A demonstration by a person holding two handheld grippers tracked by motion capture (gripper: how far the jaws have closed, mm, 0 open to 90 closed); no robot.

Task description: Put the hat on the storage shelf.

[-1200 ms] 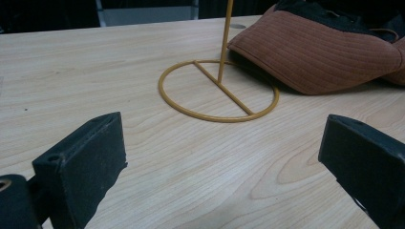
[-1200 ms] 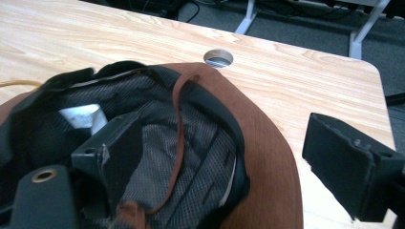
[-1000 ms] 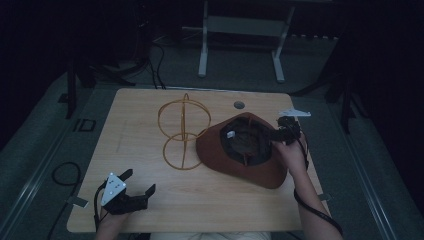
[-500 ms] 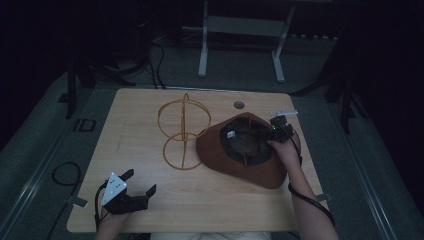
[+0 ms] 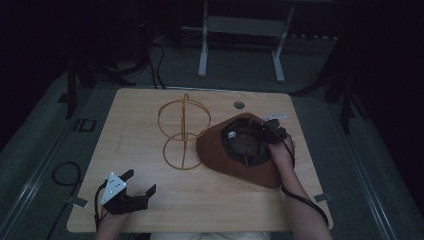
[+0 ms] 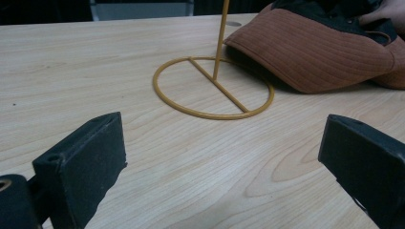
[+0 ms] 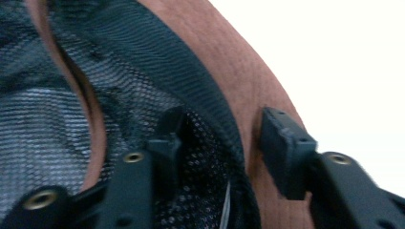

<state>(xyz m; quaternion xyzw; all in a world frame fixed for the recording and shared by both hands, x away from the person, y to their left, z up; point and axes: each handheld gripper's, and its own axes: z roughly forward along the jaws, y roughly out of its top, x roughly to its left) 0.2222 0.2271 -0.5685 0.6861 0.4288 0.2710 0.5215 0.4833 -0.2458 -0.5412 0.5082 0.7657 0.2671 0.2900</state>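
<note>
Brown hat's [image 7: 224, 62] rim between right gripper's [image 7: 217, 148] closing fingers.

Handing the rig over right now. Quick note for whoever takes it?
Left gripper: open, empty, low at the table's near left.
Right gripper: jaws straddle the brown hat's rim, one inside on the mesh lining, one outside; they have just been closing, firm grip unclear.
Hat lies upside down beside the gold wire stand.
Done: rim reached.
Left: probably clamp, lift, set hat on stand.
</note>
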